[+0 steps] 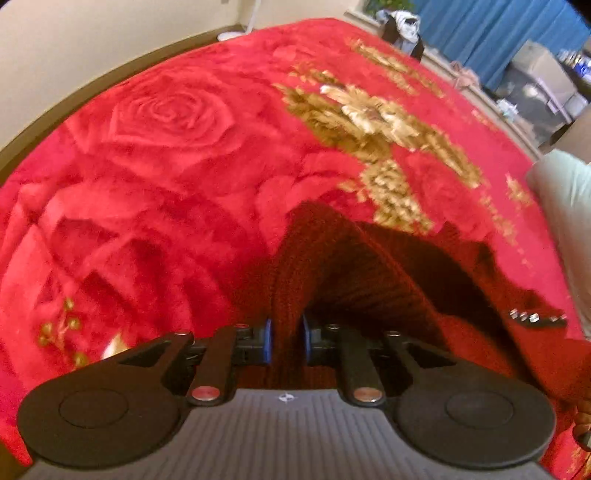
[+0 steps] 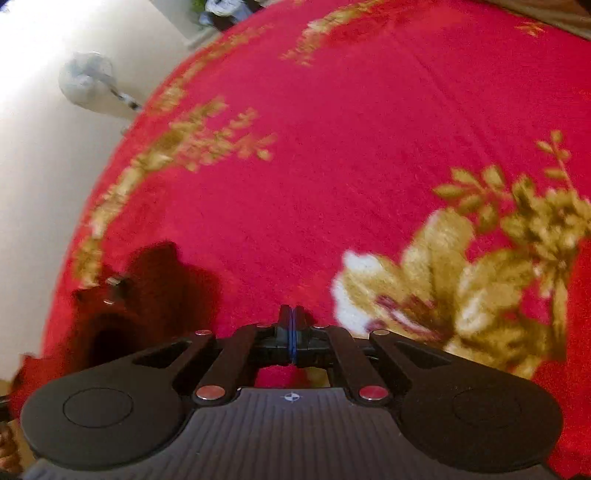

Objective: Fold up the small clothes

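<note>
A small dark red knitted garment (image 1: 354, 266) lies on the red rose blanket (image 1: 166, 155) of a bed. My left gripper (image 1: 287, 338) is shut on a bunched fold of it, the knit pinched between the blue pads and lifted toward the camera. The garment trails off to the right, with a row of metal snaps (image 1: 532, 316) on its edge. In the right wrist view my right gripper (image 2: 291, 321) is shut and empty, its pads pressed together over the blanket (image 2: 332, 147). The garment (image 2: 147, 291) shows at its lower left, apart from it.
The blanket carries gold flower patterns (image 2: 461, 288). A cream wall (image 1: 74, 48) runs along the bed's far left. A pile of clothes (image 1: 402, 26) sits past the bed's far end by blue curtains (image 1: 498, 33). A pale pillow (image 1: 565, 184) is at the right.
</note>
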`<state>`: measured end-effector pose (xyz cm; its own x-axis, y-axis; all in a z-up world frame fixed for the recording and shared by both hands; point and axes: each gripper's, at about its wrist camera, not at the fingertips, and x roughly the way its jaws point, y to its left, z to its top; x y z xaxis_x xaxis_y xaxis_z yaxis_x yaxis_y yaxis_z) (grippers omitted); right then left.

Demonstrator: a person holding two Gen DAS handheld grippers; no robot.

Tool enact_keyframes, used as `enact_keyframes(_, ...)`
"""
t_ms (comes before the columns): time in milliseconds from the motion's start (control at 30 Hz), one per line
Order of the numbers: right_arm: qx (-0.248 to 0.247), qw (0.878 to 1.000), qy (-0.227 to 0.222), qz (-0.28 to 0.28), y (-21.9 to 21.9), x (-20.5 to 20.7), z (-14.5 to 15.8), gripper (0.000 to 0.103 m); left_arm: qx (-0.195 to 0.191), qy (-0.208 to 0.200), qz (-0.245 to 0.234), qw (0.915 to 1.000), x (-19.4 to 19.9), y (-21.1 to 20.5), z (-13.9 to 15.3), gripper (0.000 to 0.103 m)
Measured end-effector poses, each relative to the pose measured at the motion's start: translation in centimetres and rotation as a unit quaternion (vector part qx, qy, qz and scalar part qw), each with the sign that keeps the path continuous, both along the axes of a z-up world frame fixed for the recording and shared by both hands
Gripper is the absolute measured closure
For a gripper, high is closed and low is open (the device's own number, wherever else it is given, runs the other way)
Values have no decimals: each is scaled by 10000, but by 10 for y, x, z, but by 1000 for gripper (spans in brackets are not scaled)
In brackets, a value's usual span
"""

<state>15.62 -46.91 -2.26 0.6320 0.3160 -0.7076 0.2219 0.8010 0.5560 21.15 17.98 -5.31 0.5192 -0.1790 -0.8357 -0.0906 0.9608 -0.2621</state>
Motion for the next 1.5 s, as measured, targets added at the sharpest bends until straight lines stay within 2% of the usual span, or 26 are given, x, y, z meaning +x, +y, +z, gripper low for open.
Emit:
enact_keyframes(100,308,9949,-750,594,3,-7,22,99,-17,-52,5,10000,0,1,1,83)
enact_keyframes(133,243,9922,-889,844,6,-8,28,97,-22,-104,-40,9999,-1,0,2,74)
enact_keyframes(233,-276,9839,-1110,1375,11,-11,43,78,-18,-197,-141,9997,-3,1,3,62)
enact_keyframes(333,-511,9754,-1250,1744,6,-20,51,77,14,-165,-248,9996,-7,2,2,57)
enact_keyframes(433,-1004,9626,-1484,2033,13,-33,56,67,57,-175,-364,9992,-7,-1,1,55)
enact_keyframes(567,-2028,9367,-1865,2162,40,-40,61,67,73,-204,-383,9990,-6,-3,2,52)
enact_keyframes(700,-2293,9193,-2127,2390,37,-54,76,67,135,-181,-408,9989,-6,-3,0,51)
enact_keyframes(833,-2473,9075,-1978,2760,30,-67,75,67,191,-157,-374,9990,-5,1,0,51)
enact_keyframes(967,-2437,9057,-1894,2907,27,-74,77,66,213,-181,-407,9988,-6,-1,1,51)
enact_keyframes(1067,-2461,8983,-2001,3041,36,-76,79,66,286,-159,-438,9985,-6,-5,0,51)
enact_keyframes(1133,-2432,8984,-2010,3056,41,-73,77,66,307,-156,-472,9983,-6,-6,0,50)
enact_keyframes(1233,-3041,8800,-2200,2912,62,-66,70,61,345,-189,-483,9981,-5,-7,1,50)
enact_keyframes(1333,-3392,8648,-2497,2733,85,-59,66,59,371,-228,-438,9981,-4,-7,1,50)
enact_keyframes(1500,-3574,8368,-3077,2780,110,-56,64,60,443,-341,-392,9977,-3,-9,5,50)
